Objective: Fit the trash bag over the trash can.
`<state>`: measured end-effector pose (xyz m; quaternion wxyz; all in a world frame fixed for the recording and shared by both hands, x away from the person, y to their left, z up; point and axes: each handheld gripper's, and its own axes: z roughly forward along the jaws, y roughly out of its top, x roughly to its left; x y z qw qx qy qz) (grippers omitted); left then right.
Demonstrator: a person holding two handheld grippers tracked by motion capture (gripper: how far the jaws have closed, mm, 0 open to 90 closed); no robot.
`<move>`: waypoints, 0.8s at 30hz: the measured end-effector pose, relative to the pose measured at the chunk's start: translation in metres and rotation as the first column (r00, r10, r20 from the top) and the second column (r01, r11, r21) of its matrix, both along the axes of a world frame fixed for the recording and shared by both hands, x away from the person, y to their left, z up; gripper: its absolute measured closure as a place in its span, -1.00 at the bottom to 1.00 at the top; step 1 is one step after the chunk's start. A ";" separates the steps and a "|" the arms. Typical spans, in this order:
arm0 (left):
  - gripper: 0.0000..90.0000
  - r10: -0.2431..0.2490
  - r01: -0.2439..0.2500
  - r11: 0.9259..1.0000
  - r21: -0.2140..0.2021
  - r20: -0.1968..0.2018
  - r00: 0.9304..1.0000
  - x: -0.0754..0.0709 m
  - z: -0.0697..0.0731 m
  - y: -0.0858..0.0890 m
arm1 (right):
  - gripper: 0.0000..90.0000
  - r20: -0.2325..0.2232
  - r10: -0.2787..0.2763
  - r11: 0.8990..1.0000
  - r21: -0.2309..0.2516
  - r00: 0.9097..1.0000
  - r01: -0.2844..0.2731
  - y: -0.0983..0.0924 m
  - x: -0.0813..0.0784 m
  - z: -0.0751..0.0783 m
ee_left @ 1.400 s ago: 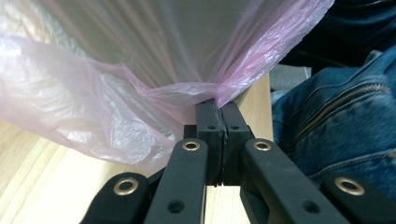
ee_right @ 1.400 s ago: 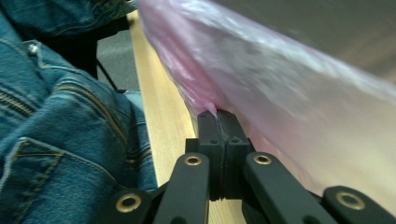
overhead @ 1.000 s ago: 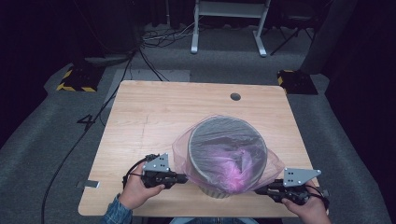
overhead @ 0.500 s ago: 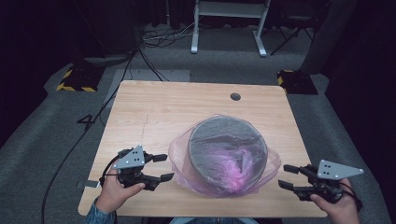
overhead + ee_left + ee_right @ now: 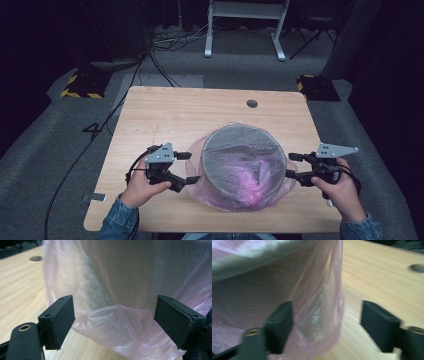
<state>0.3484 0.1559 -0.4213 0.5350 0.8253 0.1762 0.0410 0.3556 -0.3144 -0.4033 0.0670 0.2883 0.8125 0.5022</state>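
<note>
A dark room with grey carpet [image 5: 45, 150] surrounds a light wooden table [image 5: 165, 110], which has a small round hole [image 5: 252, 103] near its far right edge. Beyond the table stand the legs of a white frame [image 5: 245, 25], with loose cables [image 5: 175, 42] on the floor to its left and yellow-and-black striped blocks [image 5: 80, 87] at the far left.

A round grey bin [image 5: 241, 160] stands upright on the near middle of the table, lined with a thin pink plastic bag [image 5: 239, 187] whose film is pulled over the rim and spreads in folds around its base.

The left gripper [image 5: 192, 167], held in a hand with a denim cuff, sits just left of the bin. Its jaws have just been opening and now stand wide apart; in the left gripper view a loose flap of the bag [image 5: 117, 325] lies between them without being pressed by either pad.

The right gripper [image 5: 290, 165] sits just right of the bin, its jaws likewise released and spread. In the blurred right gripper view the bag's edge [image 5: 322, 315] hangs beside one pad; whether it touches I cannot tell.
</note>
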 end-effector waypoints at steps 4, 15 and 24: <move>-0.42 -0.057 0.056 0.998 -0.005 -0.033 0.998 0.003 -0.002 -0.006 | 0.70 -0.061 0.082 0.996 0.039 0.995 -0.080 0.003 0.007 -0.007; 1.00 -0.056 0.056 0.998 0.001 -0.024 0.998 0.001 0.002 -0.005 | 1.00 0.041 0.015 1.000 0.000 0.999 -0.015 0.014 0.021 0.013; 1.00 -0.052 0.057 0.997 0.054 -0.076 0.996 0.006 -0.017 -0.013 | 1.00 -0.032 -0.001 0.999 -0.033 0.999 0.000 0.029 0.047 -0.017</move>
